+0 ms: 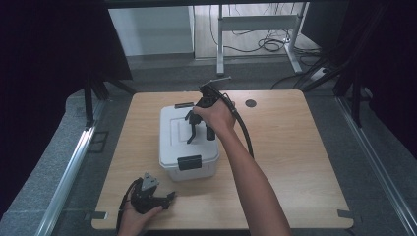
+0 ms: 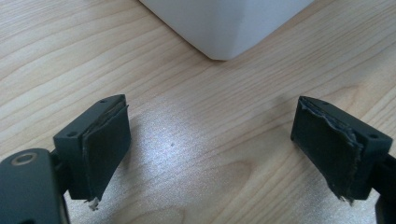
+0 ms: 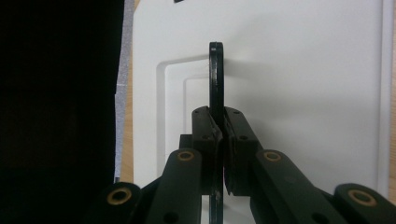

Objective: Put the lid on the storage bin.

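Note:
A white plastic box (image 1: pixel 172 142) with a lid and black latches (image 1: pixel 190 162) stands in the middle of the wooden table (image 1: pixel 290 157). Over its lid, my right gripper (image 1: pixel 199 129) is shut on the box's black carry handle (image 3: pixel 215 79), which stands upright between the pads (image 3: pixel 205 135). The lid (image 3: pixel 303 93) lies flat below it. My left gripper (image 1: pixel 169 197) rests near the table's front left edge, its jaws wide apart with only bare wood between them. The box's near corner (image 2: pixel 224 32) sits just beyond the left gripper (image 2: pixel 210 149).
A dark round cap (image 1: pixel 251 103) is set in the table at the back right. Dark curtains hang on both sides, and a desk frame (image 1: pixel 255 24) with cables stands on the floor behind. The right gripper's cable (image 1: pixel 243 130) trails across the table beside the forearm.

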The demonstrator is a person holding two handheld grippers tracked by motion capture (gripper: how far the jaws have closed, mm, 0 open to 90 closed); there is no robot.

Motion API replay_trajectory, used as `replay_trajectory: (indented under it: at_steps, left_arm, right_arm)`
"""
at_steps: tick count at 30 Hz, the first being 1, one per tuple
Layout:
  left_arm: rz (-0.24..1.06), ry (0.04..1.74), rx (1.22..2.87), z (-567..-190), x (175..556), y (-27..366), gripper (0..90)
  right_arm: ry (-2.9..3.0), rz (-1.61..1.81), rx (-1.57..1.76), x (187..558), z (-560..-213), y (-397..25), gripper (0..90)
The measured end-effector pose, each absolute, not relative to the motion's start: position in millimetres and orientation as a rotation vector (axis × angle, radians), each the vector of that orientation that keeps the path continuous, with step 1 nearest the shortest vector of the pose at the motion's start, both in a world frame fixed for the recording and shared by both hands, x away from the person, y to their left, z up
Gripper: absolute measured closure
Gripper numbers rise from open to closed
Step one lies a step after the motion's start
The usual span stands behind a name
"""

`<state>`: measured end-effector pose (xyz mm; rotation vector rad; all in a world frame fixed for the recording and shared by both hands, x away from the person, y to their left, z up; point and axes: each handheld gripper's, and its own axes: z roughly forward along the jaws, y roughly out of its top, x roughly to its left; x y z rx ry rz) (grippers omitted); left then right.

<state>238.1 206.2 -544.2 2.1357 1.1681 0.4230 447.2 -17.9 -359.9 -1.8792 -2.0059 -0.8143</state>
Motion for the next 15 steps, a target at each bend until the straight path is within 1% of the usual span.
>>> replay_trajectory:
  at_steps: [10, 11, 12, 13, 14, 15]
  left_arm:
    - [0.423, 1.168, 2.136, -544.2, 238.1, 206.2, 11.8]
    - [0.423, 1.168, 2.136, -544.2, 238.1, 206.2, 11.8]
    - [0.423, 1.168, 2.136, -544.2, 238.1, 206.2, 11.8]
    - [0.423, 1.168, 2.136, -544.2, 238.1, 206.2, 11.8]
    - [0.423, 1.168, 2.136, -544.2, 238.1, 206.2, 11.8]
    - [0.423, 1.168, 2.135, -544.2, 238.1, 206.2, 11.8]
  right_arm:
    - [-2.016, -0.842, -1.872, 445.5, -361.6, -19.2, 83.7]
    - [-2.025, -0.846, -1.867, 445.3, -361.3, -19.2, 82.4]
    - [-2.048, -0.874, -1.846, 444.6, -359.1, -20.7, 78.1]
    - [-2.05, -0.89, -1.84, 444.2, -357.8, -22.1, 76.1]
    - [-2.05, -0.89, -1.84, 444.2, -357.8, -22.1, 76.1]
    - [-2.052, -0.92, -1.828, 442.1, -353.5, -27.3, 73.8]
